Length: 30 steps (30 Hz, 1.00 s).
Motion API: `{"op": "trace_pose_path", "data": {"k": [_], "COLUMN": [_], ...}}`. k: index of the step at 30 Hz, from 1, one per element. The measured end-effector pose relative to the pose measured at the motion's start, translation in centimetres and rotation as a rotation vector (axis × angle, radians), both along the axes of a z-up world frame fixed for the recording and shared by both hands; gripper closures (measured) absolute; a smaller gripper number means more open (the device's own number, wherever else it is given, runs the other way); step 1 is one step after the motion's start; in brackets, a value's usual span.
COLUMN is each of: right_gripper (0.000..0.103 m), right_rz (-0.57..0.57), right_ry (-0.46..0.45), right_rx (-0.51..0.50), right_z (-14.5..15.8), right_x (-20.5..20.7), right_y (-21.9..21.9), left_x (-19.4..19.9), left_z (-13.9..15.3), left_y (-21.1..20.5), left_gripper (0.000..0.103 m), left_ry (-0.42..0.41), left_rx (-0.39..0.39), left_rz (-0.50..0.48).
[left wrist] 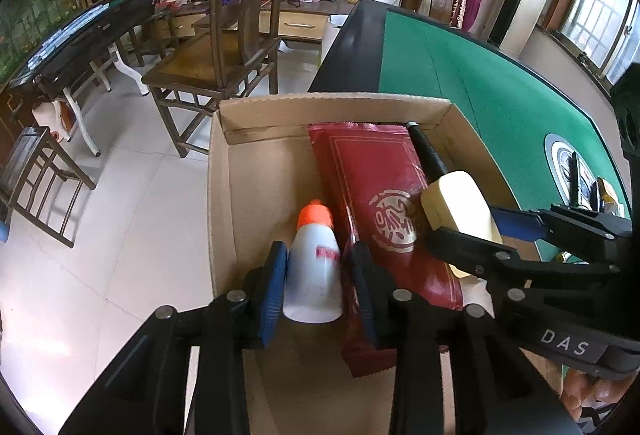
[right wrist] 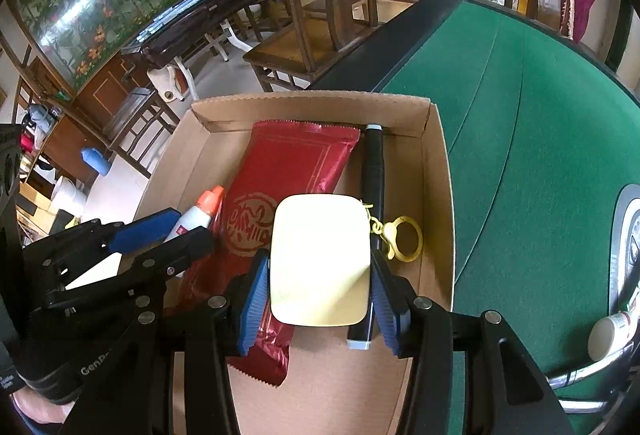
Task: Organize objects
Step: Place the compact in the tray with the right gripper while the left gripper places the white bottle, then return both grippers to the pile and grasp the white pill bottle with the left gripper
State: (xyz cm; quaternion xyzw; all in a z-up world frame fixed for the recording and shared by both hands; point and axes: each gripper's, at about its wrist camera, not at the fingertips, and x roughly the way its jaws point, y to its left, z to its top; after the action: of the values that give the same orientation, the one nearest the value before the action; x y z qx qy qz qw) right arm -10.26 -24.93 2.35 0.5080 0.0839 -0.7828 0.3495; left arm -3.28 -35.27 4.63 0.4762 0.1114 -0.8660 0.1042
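An open cardboard box [left wrist: 328, 101] [right wrist: 312, 101] sits at the edge of the green felt table [right wrist: 540, 115]. In it lie a red foil packet [left wrist: 380, 175] [right wrist: 292, 163] and a black marker [left wrist: 426, 151] [right wrist: 374, 163]. A white glue bottle with an orange cap [left wrist: 314, 267] [right wrist: 196, 215] lies between the fingers of my left gripper [left wrist: 318, 275], which is open; a gap shows at the right pad. My right gripper [right wrist: 319, 263] is shut on a pale yellow case [right wrist: 320, 259] [left wrist: 460, 203] low over the packet. A yellow key ring [right wrist: 408, 239] hangs from the case.
A wooden chair [left wrist: 224, 55] stands on the tiled floor just past the box. The green felt [left wrist: 480, 75] stretches to the right of it. A white tube [right wrist: 608, 331] lies by the table's centre disc [left wrist: 568, 163]. Another dark table [left wrist: 80, 35] stands far left.
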Motion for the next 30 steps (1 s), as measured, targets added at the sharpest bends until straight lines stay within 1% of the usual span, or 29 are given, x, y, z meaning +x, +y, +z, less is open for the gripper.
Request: {"op": "trace_pose_path", "data": {"k": [3,5,9,12,14,18,22,24,27,29,30], "right_gripper": [0.049,0.043,0.043,0.043,0.043,0.042,0.038,0.038,0.036,0.036,0.036], "right_rz": [0.01,0.014,0.015,0.015,0.014,-0.003,-0.065,-0.094,-0.149,-0.188,-0.2], "right_ry": [-0.025,-0.017,0.002,0.004,-0.001,-0.003,0.007,0.012,0.036,0.043,0.044], "right_rx": [-0.017,-0.019,-0.034,-0.065,-0.094,-0.171,-0.242,-0.274,-0.285,-0.307,-0.315], "right_z": [0.1,0.4,1.4,2.3,3.0,4.2,5.1,5.4,5.2,4.6,4.5], "right_x": [0.2,0.6,1.3,1.9,2.3,3.2,3.5,3.4,3.7,4.0,3.9], "right_y": [0.1,0.3,1.1,2.5,4.2,9.4,16.7,20.4,25.4,28.8,29.8], "left_x": [0.3,0.5,1.1,1.6,1.9,2.4,2.1,1.6,0.5,-0.5,-1.1], "left_z": [0.0,0.1,0.4,1.1,1.7,3.2,4.3,4.7,5.0,5.0,4.9], "left_y": [-0.3,-0.3,-0.2,0.3,0.7,2.5,5.7,7.8,11.6,14.7,16.3], "left_gripper": [0.068,0.067,0.067,0.067,0.067,0.066,0.065,0.064,0.063,0.063,0.063], "left_ry": [-0.003,-0.004,-0.007,-0.002,0.007,0.023,0.033,0.036,0.039,0.037,0.034], "left_rx": [0.019,0.019,0.012,-0.001,-0.016,-0.033,-0.07,-0.084,-0.097,-0.121,-0.134], "left_rz": [0.007,0.012,0.012,0.006,0.004,-0.033,-0.095,-0.137,-0.222,-0.293,-0.332]}}
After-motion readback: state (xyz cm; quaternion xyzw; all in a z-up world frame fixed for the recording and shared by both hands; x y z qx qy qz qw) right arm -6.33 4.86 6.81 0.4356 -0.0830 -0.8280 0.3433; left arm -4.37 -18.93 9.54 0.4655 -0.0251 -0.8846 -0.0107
